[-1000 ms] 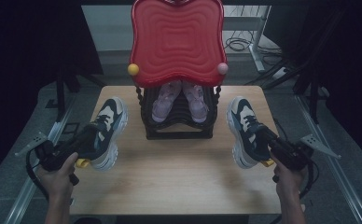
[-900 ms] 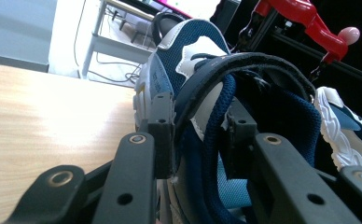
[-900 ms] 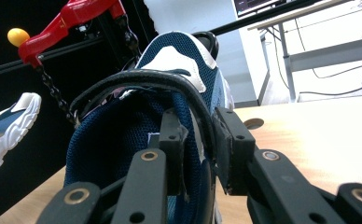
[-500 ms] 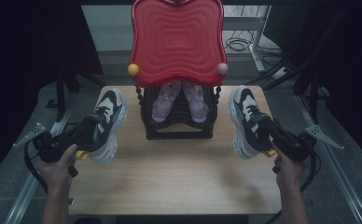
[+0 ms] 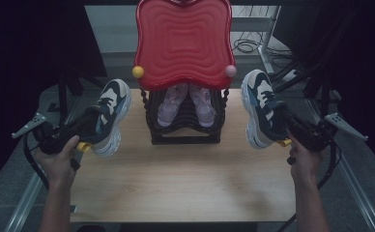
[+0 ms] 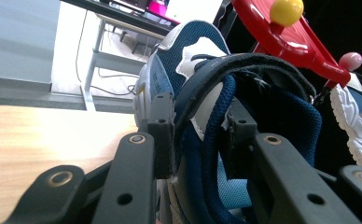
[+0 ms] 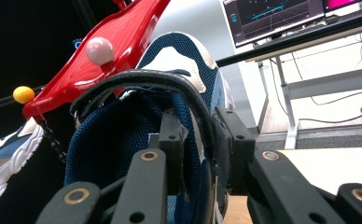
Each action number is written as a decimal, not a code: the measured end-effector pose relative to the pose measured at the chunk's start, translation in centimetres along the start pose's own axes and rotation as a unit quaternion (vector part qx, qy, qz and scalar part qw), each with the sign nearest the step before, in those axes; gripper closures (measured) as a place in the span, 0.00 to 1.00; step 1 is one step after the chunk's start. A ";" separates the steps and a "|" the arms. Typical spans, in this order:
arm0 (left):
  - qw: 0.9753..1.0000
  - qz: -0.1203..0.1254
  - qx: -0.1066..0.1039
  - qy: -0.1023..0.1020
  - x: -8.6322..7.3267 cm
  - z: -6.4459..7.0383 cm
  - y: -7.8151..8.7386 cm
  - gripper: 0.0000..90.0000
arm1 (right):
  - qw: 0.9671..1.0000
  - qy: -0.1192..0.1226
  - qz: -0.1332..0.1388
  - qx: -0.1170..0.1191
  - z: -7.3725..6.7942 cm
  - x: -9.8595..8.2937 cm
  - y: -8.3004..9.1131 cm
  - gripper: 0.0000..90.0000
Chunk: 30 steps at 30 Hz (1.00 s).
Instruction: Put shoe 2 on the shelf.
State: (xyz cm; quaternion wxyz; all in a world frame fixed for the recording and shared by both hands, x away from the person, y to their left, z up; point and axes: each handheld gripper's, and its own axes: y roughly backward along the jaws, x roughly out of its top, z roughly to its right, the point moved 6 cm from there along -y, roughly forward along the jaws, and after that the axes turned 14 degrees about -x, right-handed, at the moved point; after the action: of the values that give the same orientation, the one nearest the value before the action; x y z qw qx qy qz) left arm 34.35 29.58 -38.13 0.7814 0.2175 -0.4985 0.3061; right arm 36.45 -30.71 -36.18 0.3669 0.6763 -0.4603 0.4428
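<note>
Both sets of fingers are clamped on heel collars — the left gripper (image 5: 86, 126) has the left sneaker (image 5: 109, 113), the right gripper (image 5: 283, 122) has the right sneaker (image 5: 260, 107), one either side of the black rack (image 5: 184, 128) under its red top (image 5: 183, 41). It looks like a carrying step. Next comes swinging each shoe toward the rack's slots, past the pink pair (image 5: 185, 101) — or down onto the desk (image 5: 185, 179).

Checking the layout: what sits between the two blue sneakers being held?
In the high view, the black rack with pink shoes under its red top stands between the left sneaker and right sneaker.
</note>
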 end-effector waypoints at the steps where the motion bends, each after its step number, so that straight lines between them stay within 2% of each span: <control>1: 1.000 -0.001 0.004 -0.003 0.3 0.0 -0.1 0.78 | 1.000 0.002 -0.001 -0.001 -0.1 0.2 -0.1 0.82; 4: 1.000 0.001 0.010 -0.008 1.1 -0.1 -0.3 0.78 | 1.000 0.005 0.001 -0.003 -0.2 1.0 -0.3 0.82; 8: 1.000 0.011 0.000 -0.002 2.1 0.0 -0.6 0.78 | 1.000 0.001 0.003 -0.001 -0.3 1.9 -0.6 0.82; 18: 1.000 0.026 -0.006 -0.007 4.4 0.5 -1.3 0.78 | 1.000 -0.002 0.008 0.001 -0.5 3.8 -1.3 0.82; 23: 0.999 0.031 -0.004 -0.012 5.1 0.6 -1.8 0.78 | 1.000 -0.009 0.008 -0.005 -0.3 4.5 -1.7 0.82; 30: 0.999 0.037 -0.003 -0.006 5.4 0.2 -2.2 0.78 | 1.000 -0.017 0.008 0.002 -0.2 5.3 -2.3 0.82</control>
State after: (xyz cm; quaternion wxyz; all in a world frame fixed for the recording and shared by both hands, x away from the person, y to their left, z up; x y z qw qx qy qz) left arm 37.48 29.24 -33.16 0.7672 0.1983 -0.5118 0.3319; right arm 39.58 -31.41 -31.38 0.3538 0.6811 -0.4711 0.4348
